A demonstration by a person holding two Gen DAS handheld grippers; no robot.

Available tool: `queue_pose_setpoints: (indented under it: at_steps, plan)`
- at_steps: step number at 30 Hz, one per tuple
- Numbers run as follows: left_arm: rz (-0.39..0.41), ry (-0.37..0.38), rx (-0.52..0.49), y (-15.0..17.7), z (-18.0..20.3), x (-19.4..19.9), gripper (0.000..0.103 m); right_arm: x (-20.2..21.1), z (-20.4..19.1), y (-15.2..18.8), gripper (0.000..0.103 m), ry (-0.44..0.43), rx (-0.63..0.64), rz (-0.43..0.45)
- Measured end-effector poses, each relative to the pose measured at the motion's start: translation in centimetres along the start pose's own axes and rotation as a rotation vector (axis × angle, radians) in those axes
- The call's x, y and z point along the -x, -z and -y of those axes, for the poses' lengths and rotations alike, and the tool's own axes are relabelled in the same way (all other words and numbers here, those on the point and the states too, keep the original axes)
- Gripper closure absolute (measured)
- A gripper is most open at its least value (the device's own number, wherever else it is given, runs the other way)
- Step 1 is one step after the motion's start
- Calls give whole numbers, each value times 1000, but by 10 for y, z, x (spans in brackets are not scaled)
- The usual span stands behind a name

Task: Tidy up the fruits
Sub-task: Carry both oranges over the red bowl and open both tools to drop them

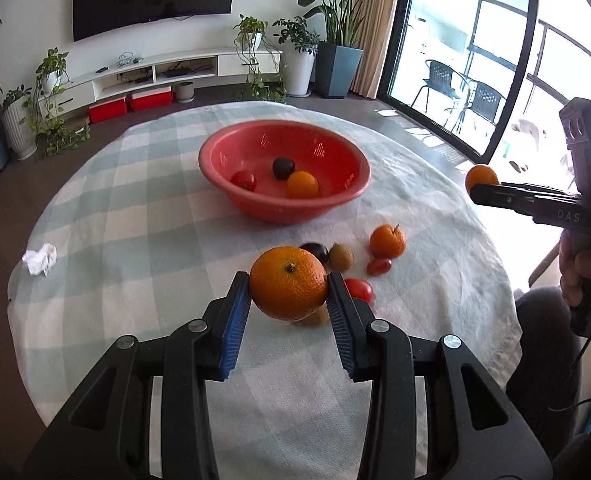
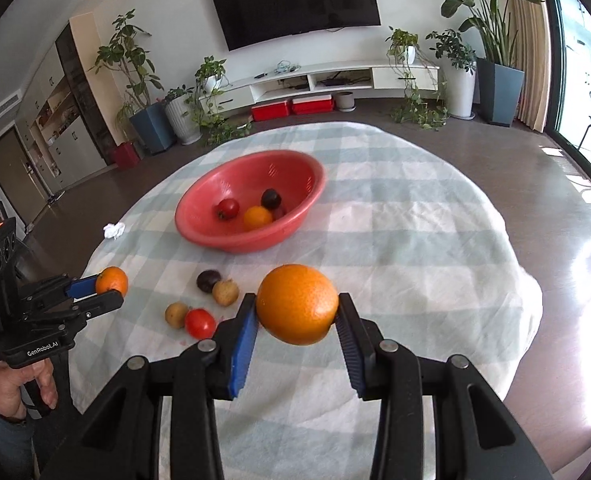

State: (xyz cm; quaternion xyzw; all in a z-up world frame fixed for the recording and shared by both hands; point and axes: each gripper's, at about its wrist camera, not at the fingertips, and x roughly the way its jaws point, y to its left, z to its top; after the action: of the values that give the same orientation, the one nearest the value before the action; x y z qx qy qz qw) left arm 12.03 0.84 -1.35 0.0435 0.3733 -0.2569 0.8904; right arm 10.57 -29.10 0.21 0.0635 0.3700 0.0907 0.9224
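Holding one orange in each tongs, both lifted on my side of the red bowl (image 1: 283, 148).

Left tongs (image 1: 288, 294) and right tongs (image 2: 297, 312) are closed at the widest part of left orange (image 1: 288, 288) and right orange (image 2: 297, 304); I judge them firm, round, a little slippery.

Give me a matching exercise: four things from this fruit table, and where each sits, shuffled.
Things:
1. crumpled white tissue
2. dark purple round fruit
3. brown kiwi
4. large orange with stem

Places:
A. inside the red plastic basin
B. clamped in the left gripper
C. alone, left on the checked tablecloth
D. on the cloth among loose fruit

Pairs: 1-C, 2-A, 3-D, 4-B
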Motion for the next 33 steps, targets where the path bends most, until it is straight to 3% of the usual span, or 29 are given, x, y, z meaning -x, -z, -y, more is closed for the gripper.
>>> queue_pose_setpoints:
  at_steps: [7, 13, 19, 24, 33]
  plan:
    - [25, -25, -59, -72, -12, -19, 67, -3, 1, -61, 61, 1, 38, 70]
    - [-29, -15, -93, -112, -16, -65, 67, -47, -18, -101, 61, -74, 52, 30]
    - [-120, 5, -114, -115, -13, -118, 66, -110, -34, -122, 61, -138, 42, -87]
    - [-163, 11, -106, -112, -18, -149, 66, -153, -40, -118, 61, -111, 59, -164]
    - [-197, 18, -113, -103, -19, -177, 66, -190, -43, -104, 61, -72, 77, -248]
